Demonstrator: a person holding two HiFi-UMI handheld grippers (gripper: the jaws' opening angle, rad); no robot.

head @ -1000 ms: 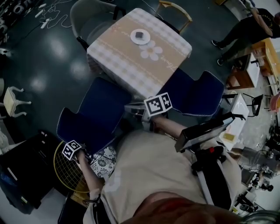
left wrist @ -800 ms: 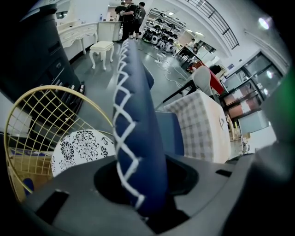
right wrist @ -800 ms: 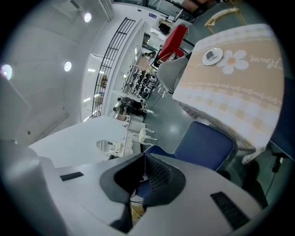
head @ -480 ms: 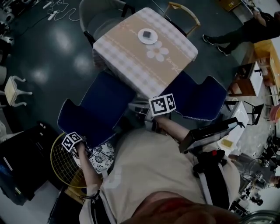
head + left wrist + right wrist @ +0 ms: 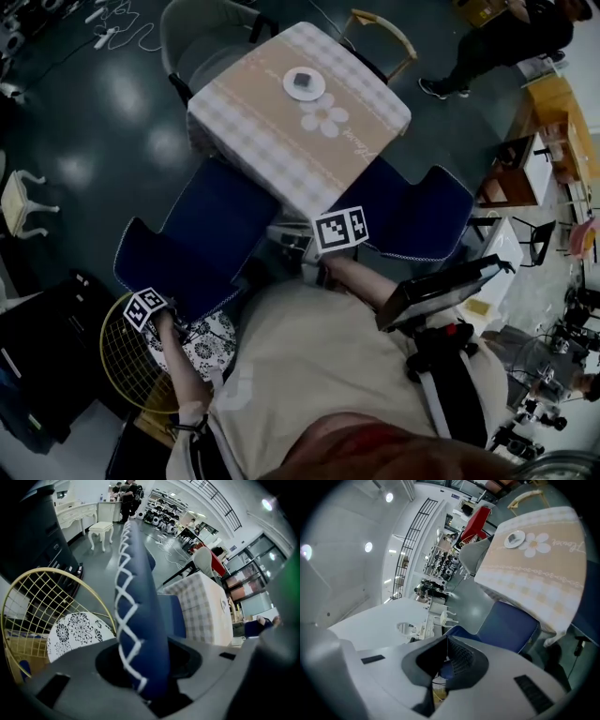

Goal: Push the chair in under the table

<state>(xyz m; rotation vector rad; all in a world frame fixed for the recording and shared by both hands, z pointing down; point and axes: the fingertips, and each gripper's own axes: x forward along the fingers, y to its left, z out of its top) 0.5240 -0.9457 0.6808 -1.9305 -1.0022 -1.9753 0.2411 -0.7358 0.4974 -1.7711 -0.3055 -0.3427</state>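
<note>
Left tongs (image 5: 143,679) clamped on blue chair backrest (image 5: 136,597); right tongs (image 5: 445,667) closed, empty.

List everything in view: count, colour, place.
table: one, beige and checked, centre
plate: one, white, on the table
left chair: one, blue, at the table's near edge
right chair: one, blue, beside the left chair
grey chair: one, far left of the table
wooden chair: one, light frame, far side
wire chair: one, yellow, near left, with a patterned cushion
stool: one, white, left edge
person: one, dark clothes, top right
left hand-held gripper: shut on the left chair's back
right hand-held gripper: shut, empty, between the blue chairs
</note>
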